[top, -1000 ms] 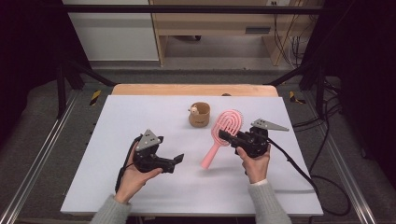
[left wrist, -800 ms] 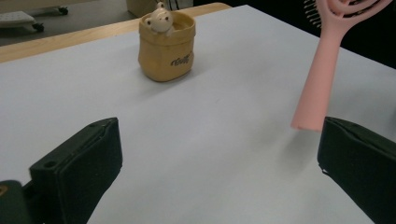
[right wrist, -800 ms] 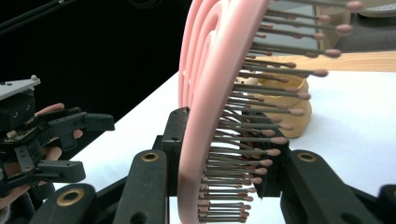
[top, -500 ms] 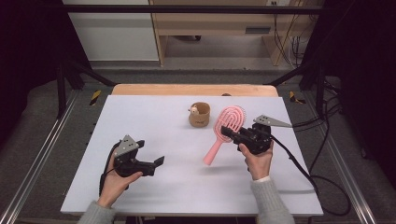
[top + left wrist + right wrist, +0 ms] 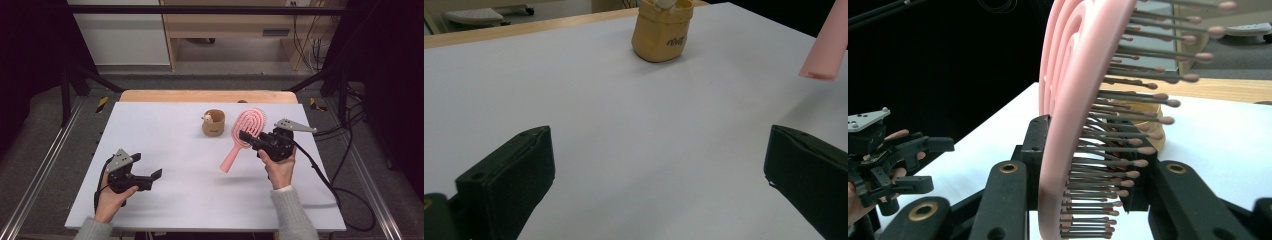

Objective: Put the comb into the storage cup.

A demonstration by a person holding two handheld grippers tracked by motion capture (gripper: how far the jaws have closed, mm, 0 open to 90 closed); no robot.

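From the high view, the right claw (image 5: 246, 135) is pinching a pink hairbrush (image 5: 243, 134) at its round head. The brush is up off the white counter (image 5: 165, 130), and its handle slants down toward the person. A small tan pot (image 5: 213, 123) stands on the counter just beside the brush head. The left claw (image 5: 153, 176) is low over the near left part of the counter, well apart from the brush, and its two jaws are spread with nothing between them.

In the left gripper view, the two black jaws stand wide apart over bare counter. The tan pot (image 5: 662, 27) sits farther off, and the pink tip of the hairbrush (image 5: 827, 46) handle hangs at the right.

In the right gripper view, the jaws squeeze the hairbrush (image 5: 1070, 120) head from both sides, one on its smooth back and one on its bristles. The left claw (image 5: 933, 165) shows far off at the left, in a hand.
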